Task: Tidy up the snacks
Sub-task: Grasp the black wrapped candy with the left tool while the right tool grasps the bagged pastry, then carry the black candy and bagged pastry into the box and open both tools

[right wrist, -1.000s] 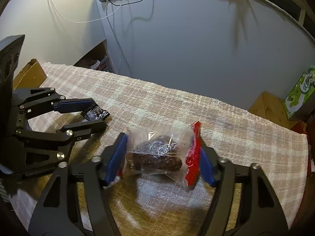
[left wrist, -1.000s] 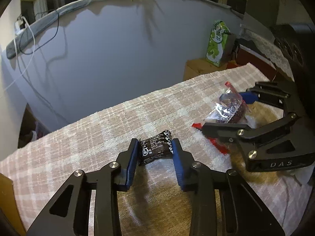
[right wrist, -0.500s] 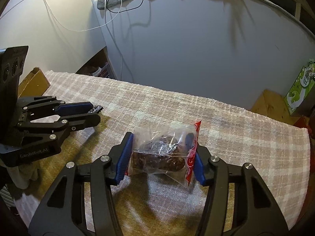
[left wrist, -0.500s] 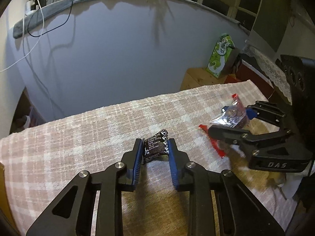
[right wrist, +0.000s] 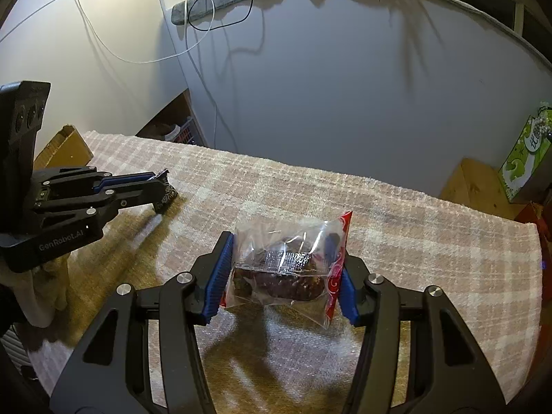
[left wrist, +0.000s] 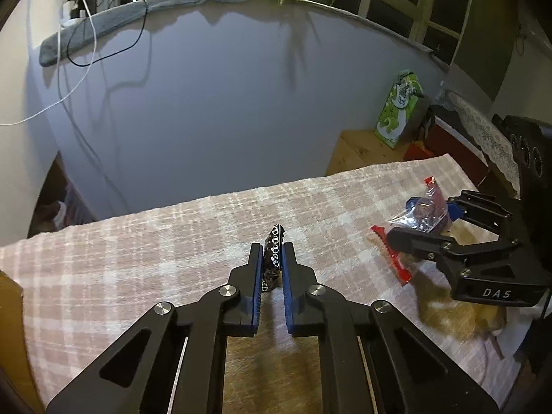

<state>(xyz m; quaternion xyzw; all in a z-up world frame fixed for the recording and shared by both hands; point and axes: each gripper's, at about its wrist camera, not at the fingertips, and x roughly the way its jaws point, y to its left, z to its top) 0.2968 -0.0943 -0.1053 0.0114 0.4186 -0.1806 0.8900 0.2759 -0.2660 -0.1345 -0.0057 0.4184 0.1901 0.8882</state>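
Observation:
My left gripper (left wrist: pixel 272 252) is shut on a small black snack packet (left wrist: pixel 273 257) with white print, held edge-up just above the checked cloth (left wrist: pixel 138 255). It also shows in the right wrist view (right wrist: pixel 162 189), at the left. My right gripper (right wrist: pixel 283 272) is shut on a clear bag with a red edge and a dark snack inside (right wrist: pixel 289 265). That bag also shows in the left wrist view (left wrist: pixel 424 214), at the right, between the right gripper's blue pads.
The cloth-covered table ends at a grey wall behind. A green carton (left wrist: pixel 398 110) stands on a wooden stand (left wrist: pixel 362 148) past the far right corner. A cardboard box (right wrist: pixel 65 148) sits at the table's left end. Cables hang down the wall.
Both grippers have closed: the left one has squeezed the black packet on edge, the right one has clamped the clear bag. Both have lifted and tilted up a little.

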